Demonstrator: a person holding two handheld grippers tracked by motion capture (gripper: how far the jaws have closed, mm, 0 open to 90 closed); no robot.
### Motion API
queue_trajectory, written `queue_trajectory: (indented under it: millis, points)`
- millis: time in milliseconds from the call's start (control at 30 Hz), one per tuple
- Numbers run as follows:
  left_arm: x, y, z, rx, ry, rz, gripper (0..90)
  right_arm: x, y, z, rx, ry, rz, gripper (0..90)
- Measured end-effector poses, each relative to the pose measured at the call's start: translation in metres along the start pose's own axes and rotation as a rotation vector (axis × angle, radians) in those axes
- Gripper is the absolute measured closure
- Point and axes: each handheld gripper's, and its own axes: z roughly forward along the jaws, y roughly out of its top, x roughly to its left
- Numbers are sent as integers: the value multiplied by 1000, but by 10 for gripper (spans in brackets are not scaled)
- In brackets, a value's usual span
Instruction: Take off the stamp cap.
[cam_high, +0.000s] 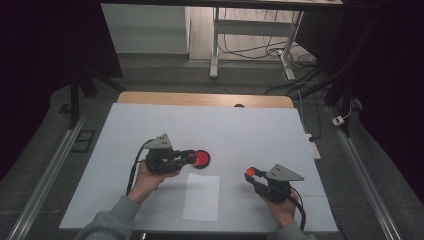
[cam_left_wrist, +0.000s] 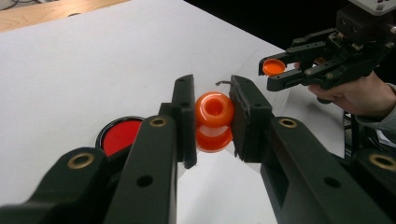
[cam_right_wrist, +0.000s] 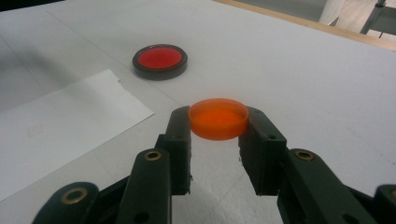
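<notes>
My left gripper (cam_left_wrist: 214, 122) is shut on a small orange spool-shaped piece (cam_left_wrist: 214, 111), whose open end faces the camera. In the high view the left gripper (cam_high: 190, 159) lies left of centre, its tips just beside a red disc in a black rim (cam_high: 202, 159) that lies flat on the table. My right gripper (cam_right_wrist: 218, 128) is shut on a shallow orange cap (cam_right_wrist: 218, 119), held level a little above the table. In the high view the right gripper (cam_high: 250, 174) is at the front right. The red disc (cam_right_wrist: 160, 60) lies beyond it.
A white cover (cam_high: 240, 135) spreads over the table, with a wooden edge (cam_high: 200, 98) at the far side. A loose white paper sheet (cam_high: 201, 196) lies at the front between the hands. Desk legs and cables (cam_high: 260, 50) stand on the floor beyond.
</notes>
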Motion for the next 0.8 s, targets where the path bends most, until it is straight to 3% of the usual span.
queue_trajectory:
  millis: [800]
  points:
    - [5,10,0,-6,49,23,726,4,0,2,6,27,-24,642]
